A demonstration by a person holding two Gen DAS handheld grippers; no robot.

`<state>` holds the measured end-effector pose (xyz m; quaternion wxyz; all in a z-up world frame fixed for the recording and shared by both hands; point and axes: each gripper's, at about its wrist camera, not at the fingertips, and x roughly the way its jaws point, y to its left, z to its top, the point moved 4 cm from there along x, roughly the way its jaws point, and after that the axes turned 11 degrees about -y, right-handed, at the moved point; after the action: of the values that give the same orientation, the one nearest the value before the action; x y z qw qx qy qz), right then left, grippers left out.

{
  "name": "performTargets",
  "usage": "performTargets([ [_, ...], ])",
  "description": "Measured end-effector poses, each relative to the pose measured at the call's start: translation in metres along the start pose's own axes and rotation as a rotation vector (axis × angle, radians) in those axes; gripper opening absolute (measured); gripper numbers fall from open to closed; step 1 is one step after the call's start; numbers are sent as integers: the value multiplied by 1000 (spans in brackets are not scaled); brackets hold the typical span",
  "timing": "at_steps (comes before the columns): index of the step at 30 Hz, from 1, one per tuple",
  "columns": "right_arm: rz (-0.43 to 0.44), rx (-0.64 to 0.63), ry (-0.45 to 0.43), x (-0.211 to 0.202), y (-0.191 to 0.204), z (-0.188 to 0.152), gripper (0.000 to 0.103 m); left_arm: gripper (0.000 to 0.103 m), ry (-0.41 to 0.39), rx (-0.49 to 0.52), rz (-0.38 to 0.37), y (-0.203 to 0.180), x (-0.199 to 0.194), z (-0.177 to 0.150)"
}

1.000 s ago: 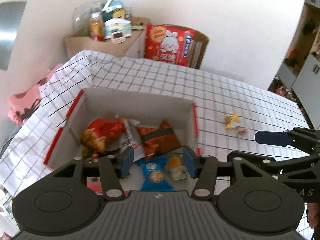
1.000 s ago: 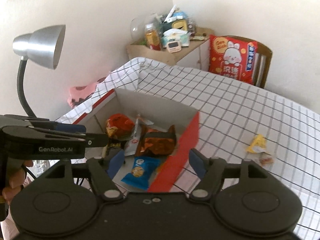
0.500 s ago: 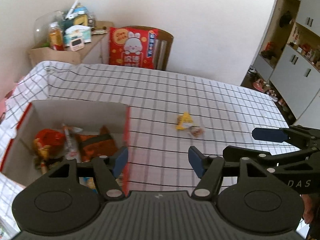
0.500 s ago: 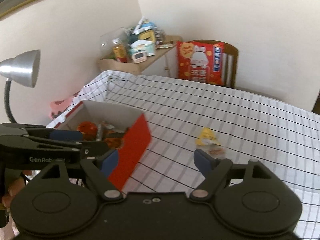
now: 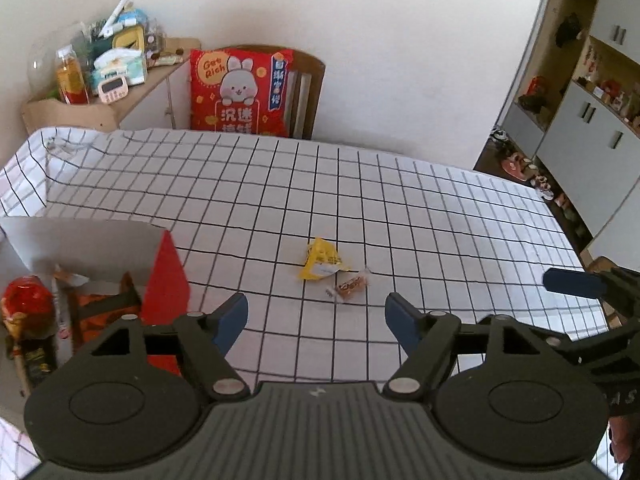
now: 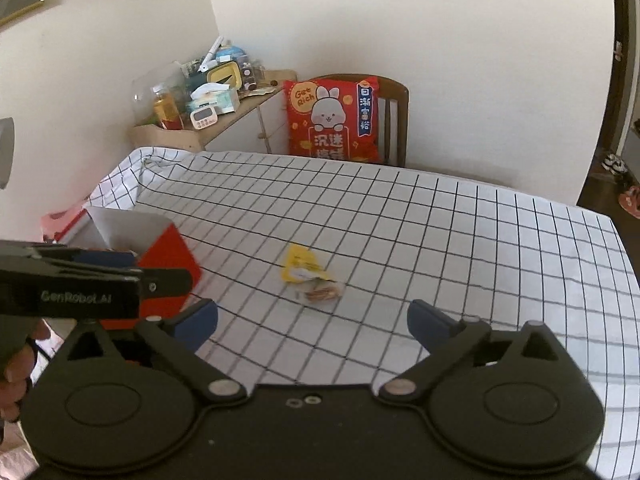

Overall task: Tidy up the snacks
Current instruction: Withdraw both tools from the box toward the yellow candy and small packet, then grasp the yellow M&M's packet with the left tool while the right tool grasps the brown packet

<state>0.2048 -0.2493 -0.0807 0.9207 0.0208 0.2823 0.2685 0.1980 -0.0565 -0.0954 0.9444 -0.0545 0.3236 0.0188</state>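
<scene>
A yellow snack packet (image 5: 322, 261) (image 6: 302, 268) and a small brown wrapped candy (image 5: 351, 286) (image 6: 320, 293) lie together on the checked tablecloth (image 5: 400, 208). At the left stands a red and white box (image 5: 166, 276) (image 6: 170, 256) holding several snack packs (image 5: 28, 304). My left gripper (image 5: 316, 320) hovers just short of the two loose snacks, its jaws opening with nothing between them. My right gripper (image 6: 312, 322) also hovers near them, jaws opening wide and empty. Each gripper shows at the edge of the other's view.
A wooden chair with a red rabbit cushion (image 5: 240, 92) (image 6: 334, 118) stands behind the table. A low shelf (image 5: 104, 80) with bottles, tissues and a timer is at the back left. Cabinets (image 5: 592, 120) line the right wall.
Both grippers swung rightward from over the box to the two loose snacks on the cloth. Both sets of jaws widened. The box slid to the left edge of both views.
</scene>
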Motion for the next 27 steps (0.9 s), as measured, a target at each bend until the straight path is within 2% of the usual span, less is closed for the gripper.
performTargets([
  [9,52,-26,57,52,-27,-10,102,75,125,3,19,-5,74,3],
  [14,85,-58,99,86,-27,-15,102,75,201,25,-5,-5,111,3],
  [20,118,-70,144,124,-27,-20,101,75,256,15,-14,-2,152,5],
  [27,133,-64,181,162,-23,-31,92,75,287,10,-19,-5,189,3],
])
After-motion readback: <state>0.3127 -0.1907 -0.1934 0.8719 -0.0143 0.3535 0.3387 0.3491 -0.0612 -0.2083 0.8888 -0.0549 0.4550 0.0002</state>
